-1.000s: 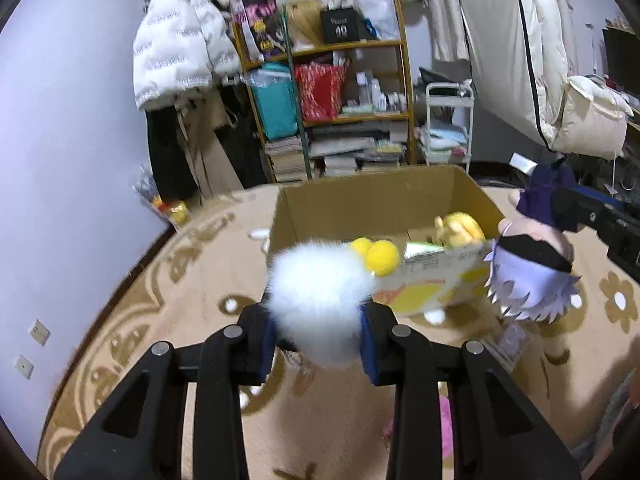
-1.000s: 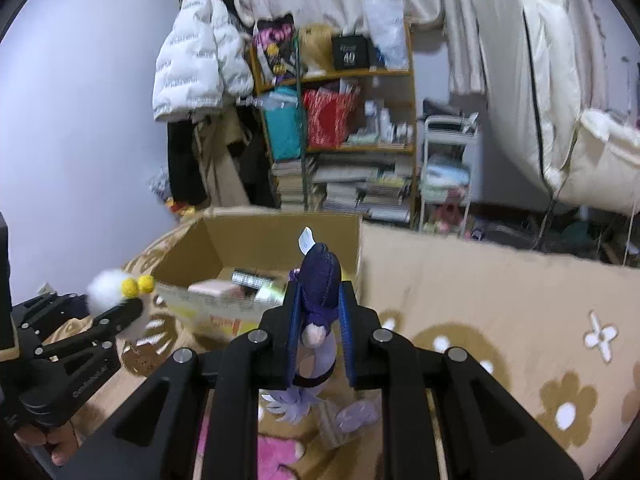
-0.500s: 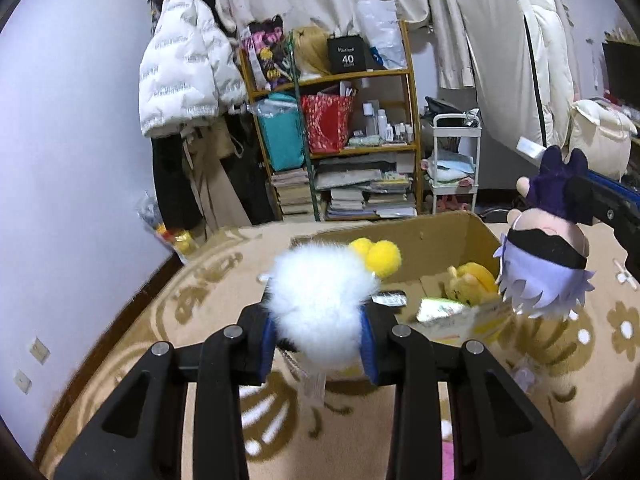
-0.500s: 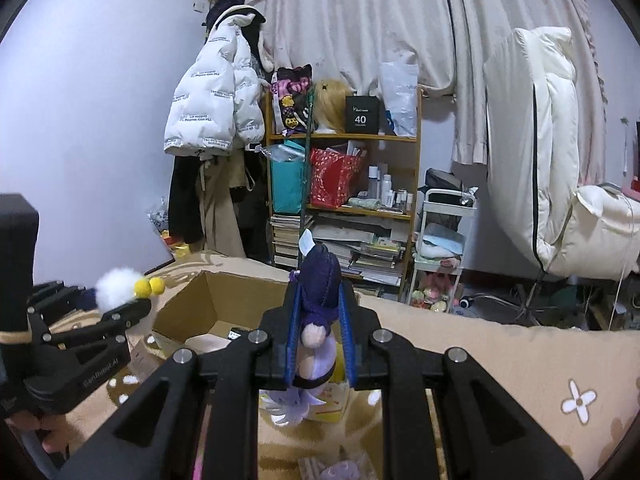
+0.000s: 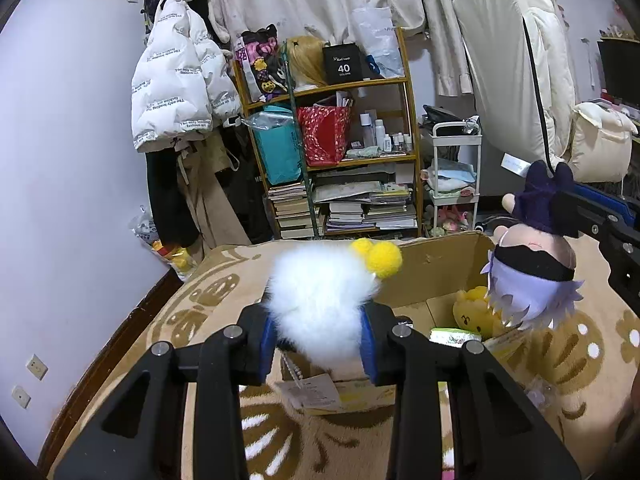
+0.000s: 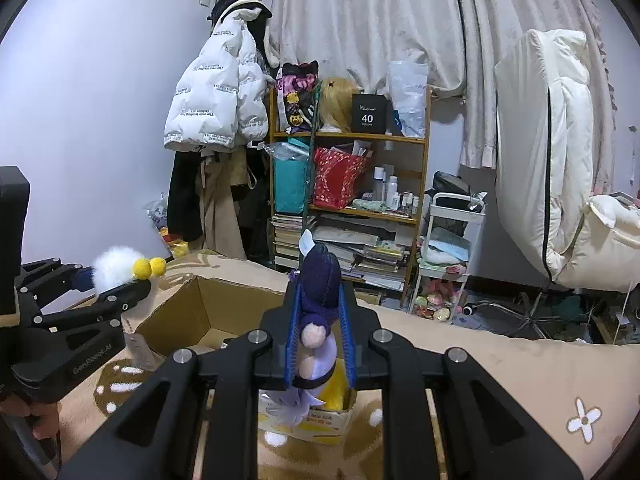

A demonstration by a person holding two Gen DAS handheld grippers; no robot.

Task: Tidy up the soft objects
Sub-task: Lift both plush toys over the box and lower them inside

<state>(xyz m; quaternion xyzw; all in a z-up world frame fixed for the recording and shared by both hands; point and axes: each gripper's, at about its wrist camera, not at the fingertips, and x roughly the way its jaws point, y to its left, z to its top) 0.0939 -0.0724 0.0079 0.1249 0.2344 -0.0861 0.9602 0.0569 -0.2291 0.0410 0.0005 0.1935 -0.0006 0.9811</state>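
Observation:
My left gripper (image 5: pixel 318 340) is shut on a fluffy white plush (image 5: pixel 320 300) with two yellow pompoms, held above the near left edge of an open cardboard box (image 5: pixel 436 268). It also shows in the right wrist view (image 6: pixel 116 268). My right gripper (image 6: pixel 319 340) is shut on a doll (image 6: pixel 318 320) with purple clothes and pale lilac hair, hanging upside down over the box (image 6: pixel 208 312). The doll shows at the right in the left wrist view (image 5: pixel 532 272). A yellow plush (image 5: pixel 472 308) lies inside the box.
The box stands on a beige patterned rug (image 5: pixel 208 304). Behind it are a cluttered wooden shelf (image 5: pixel 340 152), a white trolley (image 5: pixel 456 176), a white jacket (image 5: pixel 180 84) on the wall and a folded white mattress (image 6: pixel 552 160).
Both grippers have risen and tilted up with their toys. The box now sits lower in both views and more of the room shows.

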